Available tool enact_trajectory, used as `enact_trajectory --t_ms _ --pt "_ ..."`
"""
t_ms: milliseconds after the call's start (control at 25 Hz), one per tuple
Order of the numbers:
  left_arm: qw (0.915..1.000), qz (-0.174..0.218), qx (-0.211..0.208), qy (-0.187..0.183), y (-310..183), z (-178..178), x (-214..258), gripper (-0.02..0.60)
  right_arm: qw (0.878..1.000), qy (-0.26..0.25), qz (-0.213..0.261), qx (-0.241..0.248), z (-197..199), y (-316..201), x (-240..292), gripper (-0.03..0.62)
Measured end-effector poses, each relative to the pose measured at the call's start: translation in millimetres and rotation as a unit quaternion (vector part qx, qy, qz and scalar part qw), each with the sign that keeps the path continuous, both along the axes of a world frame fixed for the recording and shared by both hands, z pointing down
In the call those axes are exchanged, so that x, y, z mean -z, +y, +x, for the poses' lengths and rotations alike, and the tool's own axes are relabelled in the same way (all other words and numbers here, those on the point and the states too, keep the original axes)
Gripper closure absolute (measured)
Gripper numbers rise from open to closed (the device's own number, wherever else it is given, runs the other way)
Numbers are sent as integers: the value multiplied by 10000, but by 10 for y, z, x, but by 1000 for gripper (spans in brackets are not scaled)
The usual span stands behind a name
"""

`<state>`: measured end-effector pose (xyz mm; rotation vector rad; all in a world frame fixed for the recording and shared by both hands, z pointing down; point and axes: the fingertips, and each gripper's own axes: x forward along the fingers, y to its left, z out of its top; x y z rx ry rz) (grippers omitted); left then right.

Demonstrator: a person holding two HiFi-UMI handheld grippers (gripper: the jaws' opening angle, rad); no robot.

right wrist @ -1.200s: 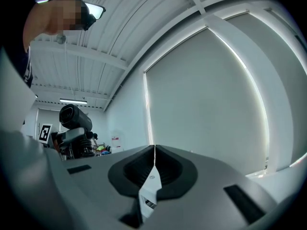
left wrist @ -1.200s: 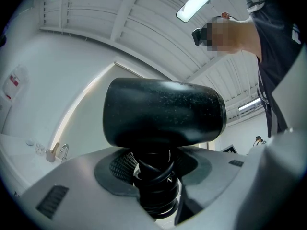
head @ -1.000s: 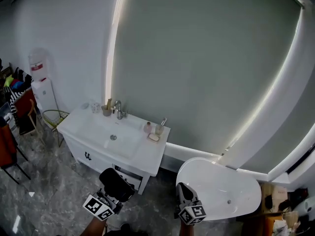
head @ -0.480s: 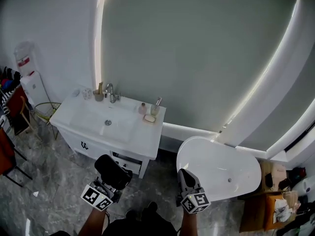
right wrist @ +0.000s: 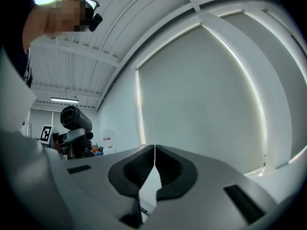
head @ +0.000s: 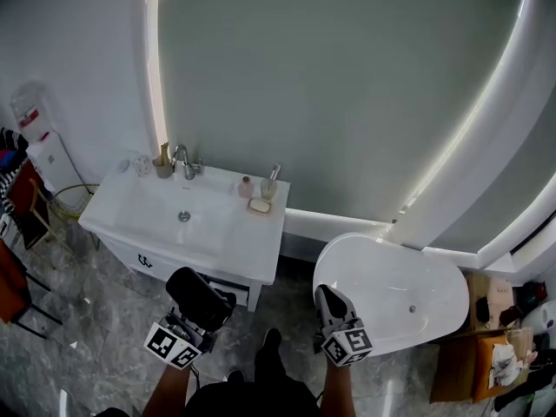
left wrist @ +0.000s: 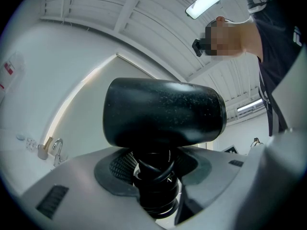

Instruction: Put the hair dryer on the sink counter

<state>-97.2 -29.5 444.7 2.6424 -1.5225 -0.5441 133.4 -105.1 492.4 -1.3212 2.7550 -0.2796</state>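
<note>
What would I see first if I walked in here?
A big black hair dryer, clamped by its handle in the left hand-held gripper, fills that gripper's view. Ahead stands a white sink counter, with a shiny white bathtub to its right.

Hair dryer (left wrist: 163, 111) handle end hidden; counter bottles (head: 258, 188) unidentifiable.

Inventory, my count:
- hair dryer (head: 201, 295): one, at my left gripper (head: 198, 320).
- grippers: two, counting my right gripper (head: 327, 295); both are in front of the sink counter (head: 261, 246).
- sink counter: one.
- On it:
  - faucet (head: 182, 160): one.
  - small vessels (head: 162, 162): two, back left.
  - bottle (head: 246, 187): one, back right.
  - pump dispenser (head: 271, 183): one, back right.
  - soap dish (head: 259, 205): one, back right.
- bathtub (head: 391, 289): one, to its right.
- water dispenser (head: 39, 150): one, to its left.
</note>
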Motion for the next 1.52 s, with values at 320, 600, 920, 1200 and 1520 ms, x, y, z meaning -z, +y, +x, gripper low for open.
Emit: enact_trajectory --t_ms 320,600,920,1200,1520 --pt "9998 -82 155 7 -806 16 -61 360 9997 0 -75 246 -75 -917 -77 563" --pt "9988 -143 473 -14 -1631 38 -67 360 9982 65 -198 554 -101 -1810 -136 563" --pt "9969 -210 754 -60 -2153 206 -91 360 9951 59 -122 975 -117 -2434 -127 563" --pt "9962 -325 799 -114 -2414 176 -126 360 9943 30 -250 1041 -179 -2677 -216 563" --pt "9972 -533 524 -16 -2732 -213 -288 360 9964 24 -420 741 -514 -2907 -302 563"
